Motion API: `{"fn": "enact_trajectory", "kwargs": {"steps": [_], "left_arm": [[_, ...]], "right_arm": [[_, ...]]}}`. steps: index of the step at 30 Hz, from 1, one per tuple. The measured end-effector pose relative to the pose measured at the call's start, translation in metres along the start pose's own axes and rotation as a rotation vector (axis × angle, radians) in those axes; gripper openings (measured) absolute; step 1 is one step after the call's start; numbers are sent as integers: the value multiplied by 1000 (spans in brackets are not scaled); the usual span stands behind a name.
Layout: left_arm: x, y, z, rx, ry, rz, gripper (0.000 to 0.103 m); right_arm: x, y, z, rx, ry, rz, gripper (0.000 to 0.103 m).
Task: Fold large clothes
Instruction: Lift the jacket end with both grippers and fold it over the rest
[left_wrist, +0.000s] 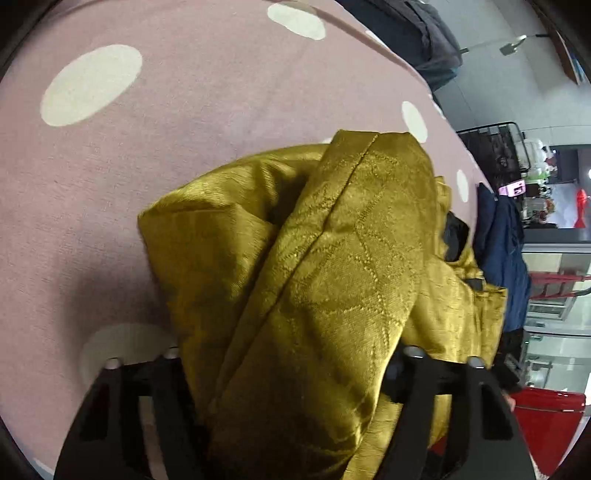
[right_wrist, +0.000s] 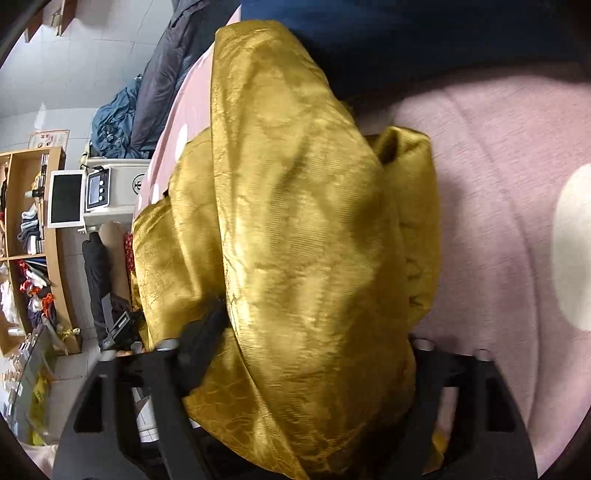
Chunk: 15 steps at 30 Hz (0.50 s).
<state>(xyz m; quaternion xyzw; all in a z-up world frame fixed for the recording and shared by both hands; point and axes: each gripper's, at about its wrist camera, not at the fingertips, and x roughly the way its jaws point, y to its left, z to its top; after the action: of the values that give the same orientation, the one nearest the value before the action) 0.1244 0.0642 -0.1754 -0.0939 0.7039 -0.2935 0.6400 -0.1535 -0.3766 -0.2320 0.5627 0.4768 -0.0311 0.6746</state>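
A pink, softly napped cover (left_wrist: 221, 122) with big cream oval dots fills the upper left of my left wrist view and the right side of my right wrist view; I cannot tell what lies beneath it. On it lies the mustard-gold garment (left_wrist: 332, 258), a shiny woven cloth with a raised, stitched lattice pattern, bunched into thick rounded folds with one long seam running diagonally through the frame's middle. In the right view the same cloth (right_wrist: 303, 240) bulges in a tall, crinkled mound. My left hand-held gripper (left_wrist: 291, 360) has black fingers standing apart at the bottom edge, the folds passing between them, unpinched. My right hand-held gripper (right_wrist: 295, 345) likewise straddles the cloth, jaws apart.
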Motion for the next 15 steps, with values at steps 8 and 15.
{"fn": "enact_trajectory", "kwargs": {"steps": [8, 15], "left_arm": [[-31, -32, -14, 70, -65, -36, 21], [-72, -100, -13, 196, -159, -113, 18]], "right_arm": [[-22, 58, -23, -119, -50, -76, 18], [-99, 110, -32, -314, -152, -86, 10]]}}
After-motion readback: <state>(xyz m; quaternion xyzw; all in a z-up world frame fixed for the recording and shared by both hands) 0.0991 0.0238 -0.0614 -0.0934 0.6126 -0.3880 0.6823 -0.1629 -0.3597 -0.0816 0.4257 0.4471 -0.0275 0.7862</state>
